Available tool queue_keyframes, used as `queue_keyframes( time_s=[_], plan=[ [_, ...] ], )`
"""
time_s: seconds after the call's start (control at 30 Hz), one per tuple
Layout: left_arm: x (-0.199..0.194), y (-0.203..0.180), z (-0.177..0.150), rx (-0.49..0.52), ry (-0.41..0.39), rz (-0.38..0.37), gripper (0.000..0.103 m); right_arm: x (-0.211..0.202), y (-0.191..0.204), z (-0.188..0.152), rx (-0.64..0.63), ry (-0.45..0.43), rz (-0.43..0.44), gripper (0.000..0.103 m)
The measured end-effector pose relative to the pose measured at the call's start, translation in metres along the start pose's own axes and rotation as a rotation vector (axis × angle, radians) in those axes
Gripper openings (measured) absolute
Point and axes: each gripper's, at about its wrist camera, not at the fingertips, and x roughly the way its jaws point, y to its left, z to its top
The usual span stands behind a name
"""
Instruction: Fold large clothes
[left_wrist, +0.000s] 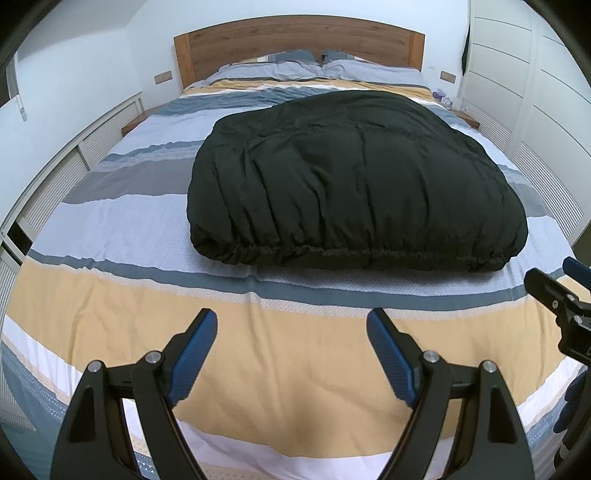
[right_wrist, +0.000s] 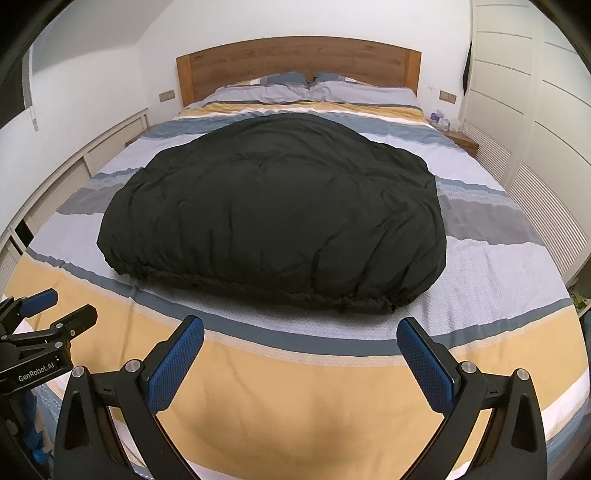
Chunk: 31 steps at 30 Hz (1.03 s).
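Observation:
A large black puffy garment (left_wrist: 351, 173) lies folded in a thick pile on the striped bed (left_wrist: 110, 229), with its gathered elastic hem toward me; it also shows in the right wrist view (right_wrist: 273, 218). My left gripper (left_wrist: 291, 321) is open and empty, above the yellow stripe short of the hem. My right gripper (right_wrist: 299, 332) is open and empty, also short of the hem. The right gripper shows at the right edge of the left wrist view (left_wrist: 554, 280), and the left gripper shows at the left edge of the right wrist view (right_wrist: 55, 306); neither touches the garment.
Two pillows (right_wrist: 314, 90) lie against a wooden headboard (right_wrist: 295, 61). White wardrobe doors (right_wrist: 535, 92) stand on the right, a slatted white panel (right_wrist: 59, 184) on the left. A bedside table (right_wrist: 460, 138) with small items sits at the far right.

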Motion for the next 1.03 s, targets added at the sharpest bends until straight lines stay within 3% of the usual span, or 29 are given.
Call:
queue_keyframes(
  time_s=[1.03],
  plan=[
    [0.024, -0.008, 0.012, 0.035, 0.014, 0.011, 0.083, 0.021, -0.016, -0.005, 0.033, 0.046, -0.019, 0.102]
  ],
)
